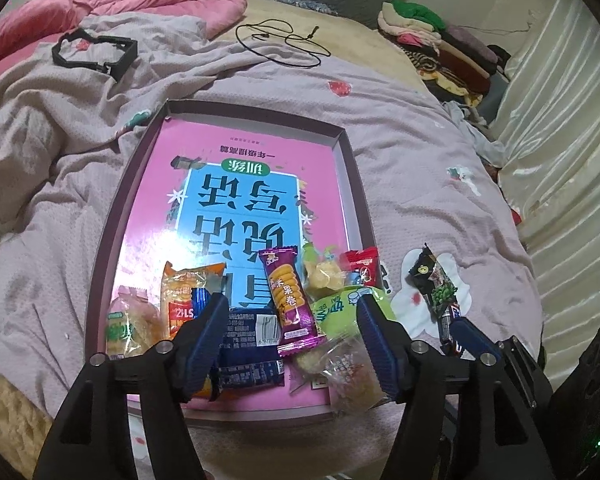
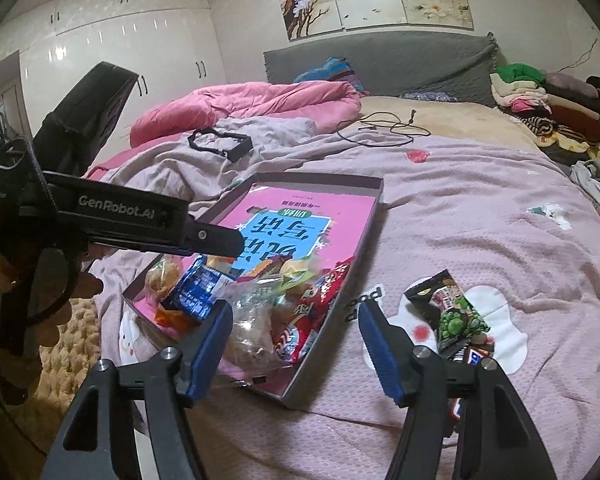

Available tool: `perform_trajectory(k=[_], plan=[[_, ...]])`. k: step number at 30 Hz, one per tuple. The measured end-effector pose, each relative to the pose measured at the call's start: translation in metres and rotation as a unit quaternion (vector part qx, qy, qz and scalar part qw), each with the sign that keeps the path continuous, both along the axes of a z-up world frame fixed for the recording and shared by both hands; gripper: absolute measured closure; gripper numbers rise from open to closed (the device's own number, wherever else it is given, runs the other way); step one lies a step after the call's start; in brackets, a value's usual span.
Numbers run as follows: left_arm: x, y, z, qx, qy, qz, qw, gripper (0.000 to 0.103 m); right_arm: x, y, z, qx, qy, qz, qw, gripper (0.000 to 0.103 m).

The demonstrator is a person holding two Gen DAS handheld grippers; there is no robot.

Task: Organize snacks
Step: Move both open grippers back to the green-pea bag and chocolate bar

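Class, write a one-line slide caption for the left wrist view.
Open left tongs hover over snack packets piled in a shallow box on a bed.

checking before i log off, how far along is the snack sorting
Mostly done: most snacks, such as the purple pack and blue pack, already lie in the box. In hand: nothing; the left gripper and right gripper are open, pressing on nothing. Left: the black pea pack and a dark bar under it, on the blanket outside the box.
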State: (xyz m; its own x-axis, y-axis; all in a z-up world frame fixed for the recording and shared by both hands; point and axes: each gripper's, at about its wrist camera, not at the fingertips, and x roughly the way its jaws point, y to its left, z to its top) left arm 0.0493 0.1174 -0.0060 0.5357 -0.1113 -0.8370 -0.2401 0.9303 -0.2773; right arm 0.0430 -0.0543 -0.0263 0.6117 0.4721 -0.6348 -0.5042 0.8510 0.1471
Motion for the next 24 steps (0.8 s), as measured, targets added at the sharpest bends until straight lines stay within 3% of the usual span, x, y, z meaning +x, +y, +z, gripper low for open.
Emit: perform_trajectory(k=[4, 17, 24], plan=[[0.0, -0.002, 0.003, 0.005, -0.003, -0.002, 1.0, 0.027, 0.002, -0.005, 0.002, 0.001, -0.003, -0.011, 1.0, 0.035], [0.001, -0.018, 0.016, 0.014, -0.015, -0.019, 0.9996, 0.026, 0.008, -0.029, 0.006, 0.0, -0.006, -0.053, 0.999, 0.031], [0.01, -0.037, 0.021, 0.013, -0.015, -0.039, 0.9991, 0.026, 0.022, -0.059, -0.004, -0.001, 0.028, -0.11, 0.994, 0.031]])
